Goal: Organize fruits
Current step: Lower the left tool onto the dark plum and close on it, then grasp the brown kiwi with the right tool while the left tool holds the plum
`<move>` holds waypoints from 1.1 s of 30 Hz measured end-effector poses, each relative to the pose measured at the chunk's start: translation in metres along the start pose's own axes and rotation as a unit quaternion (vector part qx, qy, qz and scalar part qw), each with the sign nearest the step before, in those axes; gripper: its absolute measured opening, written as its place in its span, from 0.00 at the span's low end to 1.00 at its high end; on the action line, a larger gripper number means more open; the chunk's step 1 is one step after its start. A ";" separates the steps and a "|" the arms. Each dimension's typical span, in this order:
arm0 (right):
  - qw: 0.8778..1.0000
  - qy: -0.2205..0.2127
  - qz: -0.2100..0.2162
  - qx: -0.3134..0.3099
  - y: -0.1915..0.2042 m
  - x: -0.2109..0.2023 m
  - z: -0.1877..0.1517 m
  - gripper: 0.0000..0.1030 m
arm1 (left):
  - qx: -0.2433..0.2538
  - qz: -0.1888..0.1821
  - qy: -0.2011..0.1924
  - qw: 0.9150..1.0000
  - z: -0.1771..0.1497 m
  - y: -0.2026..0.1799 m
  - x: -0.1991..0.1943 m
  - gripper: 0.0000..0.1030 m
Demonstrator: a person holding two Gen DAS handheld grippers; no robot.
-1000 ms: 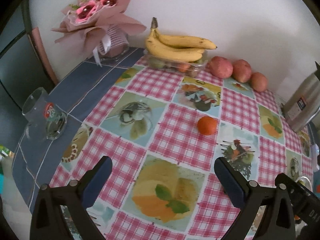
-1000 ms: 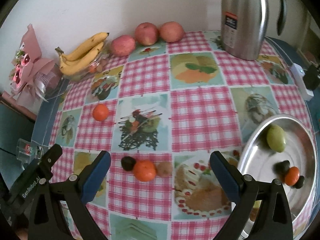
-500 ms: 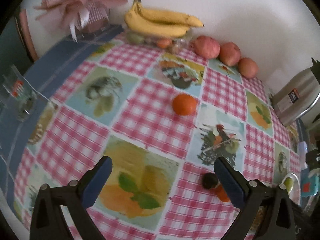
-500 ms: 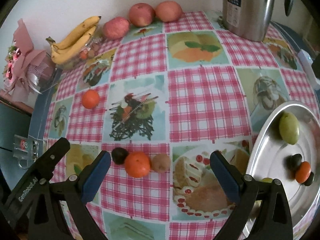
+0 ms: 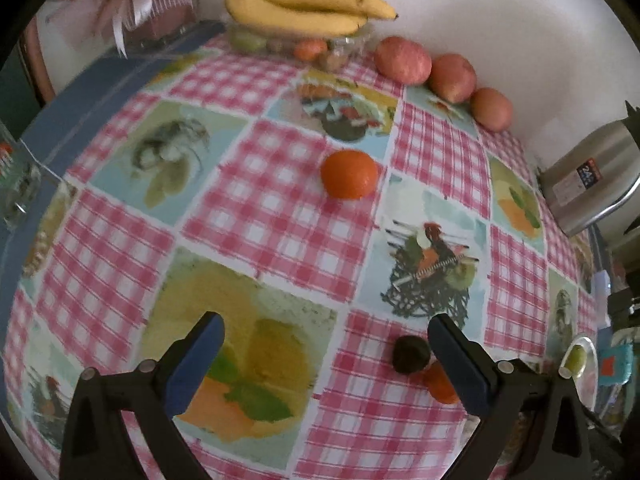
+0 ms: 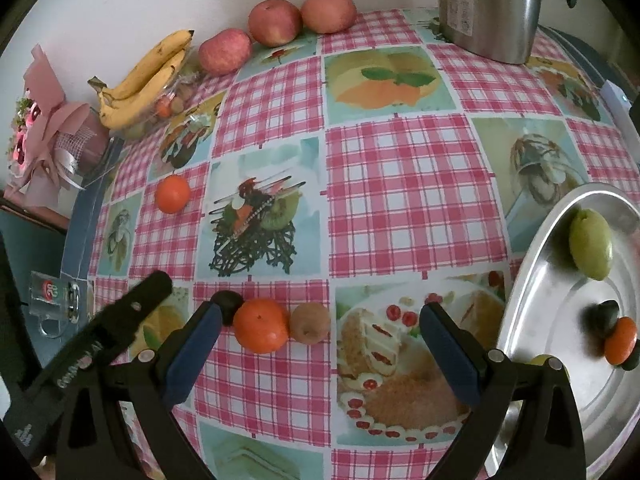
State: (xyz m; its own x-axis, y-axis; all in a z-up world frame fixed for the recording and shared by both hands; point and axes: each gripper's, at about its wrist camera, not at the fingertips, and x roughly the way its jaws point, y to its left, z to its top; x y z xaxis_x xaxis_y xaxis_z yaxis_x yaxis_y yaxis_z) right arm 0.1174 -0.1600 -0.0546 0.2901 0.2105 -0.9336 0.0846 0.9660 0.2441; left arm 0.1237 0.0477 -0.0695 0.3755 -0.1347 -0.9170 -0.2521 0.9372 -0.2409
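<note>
Brown kiwi [image 6: 310, 323], right view only, grippers [image 6: 320, 320] agape

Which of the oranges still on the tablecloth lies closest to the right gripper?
The orange in the row of three, between the dark fruit and the kiwi, just ahead of the right gripper. The lone orange sits much farther off, toward the bananas.

Kettle [image 6: 488, 4] top cut off by frame edge; near orange [image 5: 439, 386] half hidden behind left claw finger [image 5: 460, 364].

Dark plum [image 6: 227, 304], orange [image 6: 261, 325], kiwi [image 6: 310, 323] touching in a near row; lone orange [image 6: 172, 193] far left; green fruit [image 6: 590, 243] in tray [image 6: 532, 264] right.
</note>
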 end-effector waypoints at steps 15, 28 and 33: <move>1.000 -0.006 0.000 0.018 -0.012 -0.012 -0.002 0.96 | 0.008 -0.053 0.029 0.998 -0.008 -0.022 0.013 0.58; 0.999 -0.008 0.004 0.035 -0.019 -0.017 -0.003 0.96 | 0.013 -0.073 0.043 0.996 -0.012 -0.035 0.020 0.32; 0.999 -0.007 0.005 0.038 -0.020 -0.017 -0.003 0.96 | 0.012 -0.077 0.046 0.996 -0.013 -0.036 0.021 0.25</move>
State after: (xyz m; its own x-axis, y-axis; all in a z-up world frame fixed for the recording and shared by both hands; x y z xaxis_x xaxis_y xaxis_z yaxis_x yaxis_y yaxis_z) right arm 0.1081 -0.1824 -0.0442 0.3052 0.2166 -0.9273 0.1532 0.9500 0.2723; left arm 0.1289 0.0071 -0.0843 0.3245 -0.3052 -0.8953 -0.1762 0.9104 -0.3743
